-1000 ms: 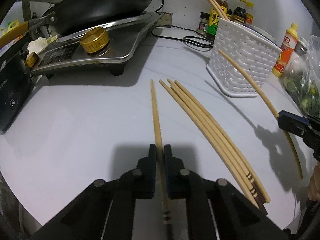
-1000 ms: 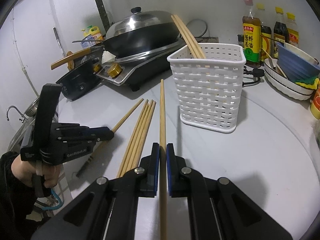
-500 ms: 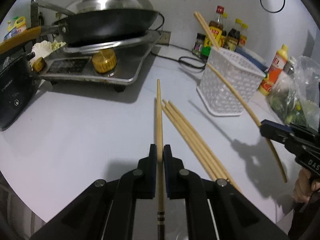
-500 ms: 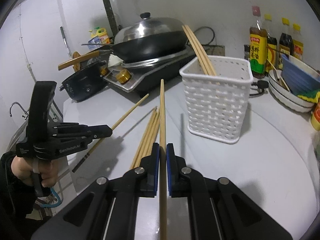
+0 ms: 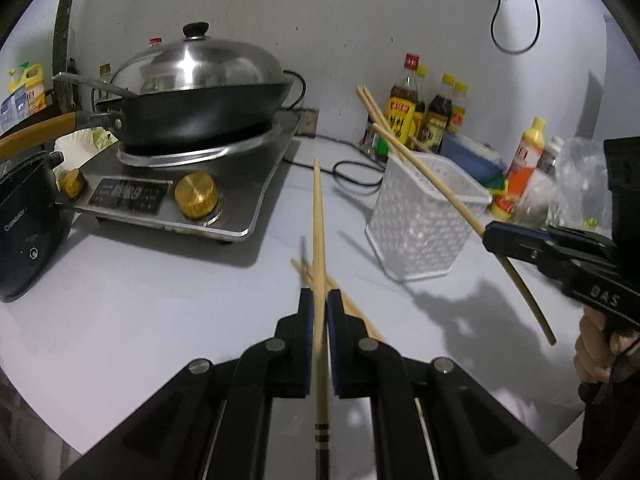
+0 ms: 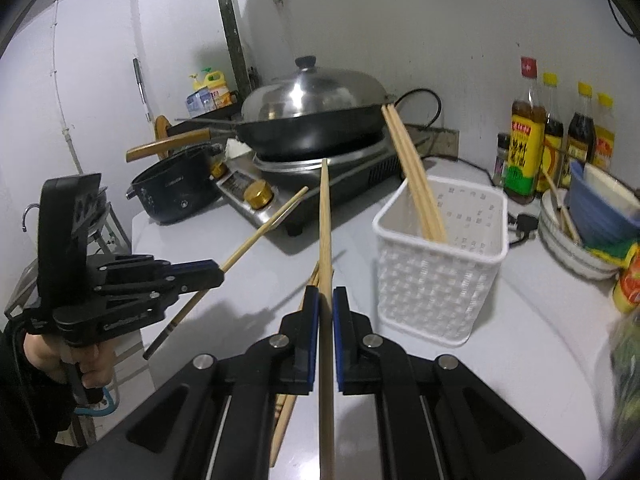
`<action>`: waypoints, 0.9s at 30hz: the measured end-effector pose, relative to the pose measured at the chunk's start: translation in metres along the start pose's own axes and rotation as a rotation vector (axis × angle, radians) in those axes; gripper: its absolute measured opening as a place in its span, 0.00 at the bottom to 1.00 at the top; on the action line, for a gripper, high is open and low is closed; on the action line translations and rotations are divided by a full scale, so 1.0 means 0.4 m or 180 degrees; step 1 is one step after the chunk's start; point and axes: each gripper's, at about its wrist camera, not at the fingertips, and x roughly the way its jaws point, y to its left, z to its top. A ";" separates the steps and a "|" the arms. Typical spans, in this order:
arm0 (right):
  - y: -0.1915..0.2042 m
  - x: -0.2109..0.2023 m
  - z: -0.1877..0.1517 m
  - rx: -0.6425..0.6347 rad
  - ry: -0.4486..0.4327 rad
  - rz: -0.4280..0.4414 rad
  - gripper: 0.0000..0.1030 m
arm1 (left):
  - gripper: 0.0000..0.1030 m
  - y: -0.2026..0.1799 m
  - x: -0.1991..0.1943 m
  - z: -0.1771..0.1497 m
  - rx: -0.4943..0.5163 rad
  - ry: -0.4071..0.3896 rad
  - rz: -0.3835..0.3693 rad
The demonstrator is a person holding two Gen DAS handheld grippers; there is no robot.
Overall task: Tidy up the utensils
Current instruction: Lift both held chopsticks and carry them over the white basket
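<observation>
My left gripper [image 5: 319,298] is shut on a wooden chopstick [image 5: 318,220] and holds it above the white counter, pointing forward. It also shows in the right wrist view [image 6: 218,274]. My right gripper [image 6: 325,294] is shut on another chopstick [image 6: 325,220], raised left of the white perforated basket [image 6: 440,276]. It shows in the left wrist view [image 5: 486,236] beside the basket [image 5: 424,220]. Two chopsticks [image 6: 414,176] lean in the basket. Several loose chopsticks [image 5: 352,308] lie on the counter below both grippers.
A lidded wok [image 5: 200,96] sits on a steel stove [image 5: 180,184] at the back left, with a dark cooker [image 5: 24,224] beside it. Sauce bottles [image 6: 556,136] line the wall. Stacked bowls [image 6: 588,224] stand right of the basket. A black cable [image 5: 352,168] crosses the counter.
Both grippers have risen from the counter, each carrying its chopstick. The left one lifted its chopstick off the surface. The right one has moved closer to the basket.
</observation>
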 end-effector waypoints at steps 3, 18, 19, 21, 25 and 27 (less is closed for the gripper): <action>-0.012 -0.010 0.035 -0.0046 -0.0064 -0.0065 0.06 | 0.06 0.010 -0.017 0.017 -0.0079 -0.0133 -0.0010; -0.110 -0.008 0.221 -0.0004 -0.0412 -0.0137 0.06 | 0.06 0.072 -0.053 0.072 -0.0240 -0.0418 0.0008; -0.118 0.001 0.232 0.0003 -0.0409 -0.0143 0.06 | 0.06 0.080 -0.050 0.073 -0.0255 -0.0416 0.0010; -0.127 0.016 0.247 0.0001 -0.0402 -0.0154 0.06 | 0.06 0.092 -0.044 0.076 -0.0275 -0.0426 0.0015; -0.141 0.048 0.271 0.0006 -0.0395 -0.0166 0.06 | 0.06 0.119 -0.038 0.089 -0.0303 -0.0470 0.0001; -0.148 0.070 0.286 -0.0001 -0.0381 -0.0187 0.06 | 0.06 0.128 -0.035 0.095 -0.0310 -0.0490 -0.0016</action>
